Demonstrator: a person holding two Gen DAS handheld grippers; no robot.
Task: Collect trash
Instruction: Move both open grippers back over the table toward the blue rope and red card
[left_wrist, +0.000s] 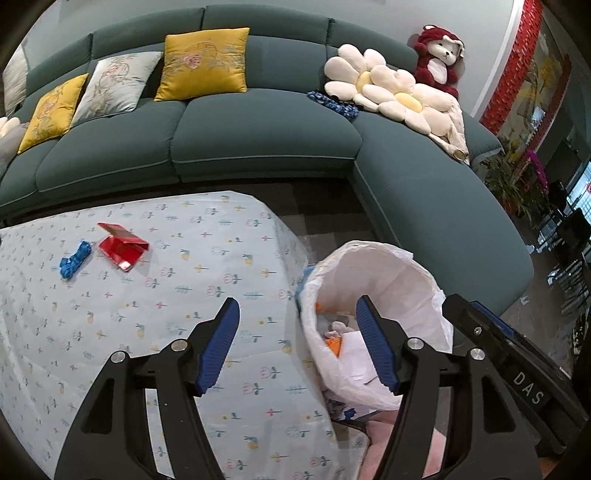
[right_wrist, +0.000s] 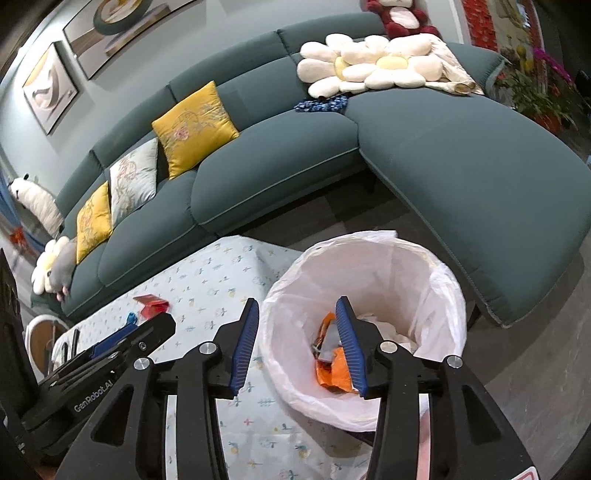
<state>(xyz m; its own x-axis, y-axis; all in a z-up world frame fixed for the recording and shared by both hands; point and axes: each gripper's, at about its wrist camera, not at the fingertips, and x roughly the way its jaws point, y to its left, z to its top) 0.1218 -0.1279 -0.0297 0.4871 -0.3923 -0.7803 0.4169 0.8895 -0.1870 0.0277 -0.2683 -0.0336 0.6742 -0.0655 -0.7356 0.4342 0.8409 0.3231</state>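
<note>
Bin (right_wrist: 369, 280) standing beside worktop (left_wrist: 147, 314), orange wrappers (right_wrist: 332, 373) lying inside. Right hand-held gripper (right_wrist: 297, 350) hovering over it, jaws apart, empty. Left hand-held gripper (left_wrist: 299, 347) gaping wide, empty. Next: fetching 2 pieces, red packet (left_wrist: 123, 247) and blue scrap (left_wrist: 75, 260).

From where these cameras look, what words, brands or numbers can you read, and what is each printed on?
"DAS": white letters on the black body of the right gripper, seen from the left wrist.
"GenRobot.AI": white letters on the black body of the left gripper, seen from the right wrist.
The red packet on the table shows no readable print.
</note>
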